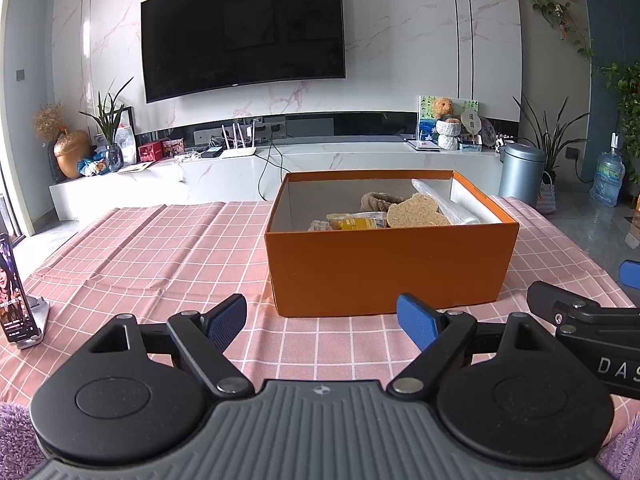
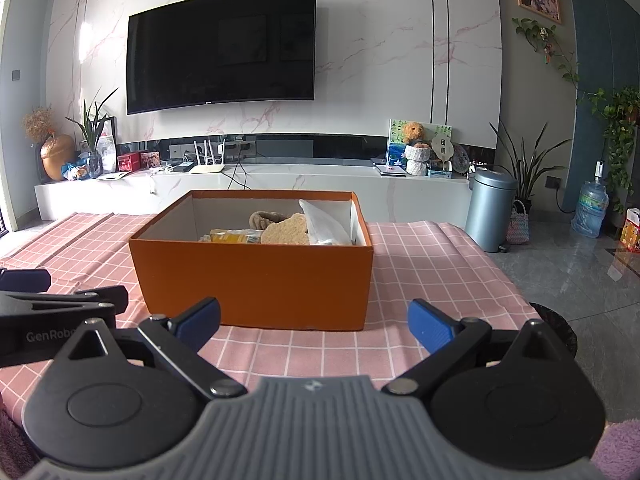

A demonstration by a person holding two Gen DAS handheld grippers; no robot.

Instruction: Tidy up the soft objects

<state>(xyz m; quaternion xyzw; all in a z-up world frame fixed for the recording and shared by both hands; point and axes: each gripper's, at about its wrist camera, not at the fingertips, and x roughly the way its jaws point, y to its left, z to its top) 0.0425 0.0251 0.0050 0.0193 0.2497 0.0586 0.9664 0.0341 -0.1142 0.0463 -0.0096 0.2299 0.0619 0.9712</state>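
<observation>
Toys and soft things [image 1: 416, 210] sit inside the orange box [image 1: 384, 268] at 12 o'clock on the bench [image 1: 160, 248], kept together and tidy. Left gripper [image 1: 322, 320] and right gripper [image 2: 314, 322] hang near it, jaws wide, holding nothing.

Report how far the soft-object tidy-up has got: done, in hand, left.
Done: the orange box already holds a tan bear-shaped plush, a knitted beige piece, a yellow packet and a clear plastic bag.
In hand: nothing; the left gripper and right gripper are both open and empty.
Left: no loose soft item shows on the pink checked tablecloth, so it looks nearly finished.
</observation>
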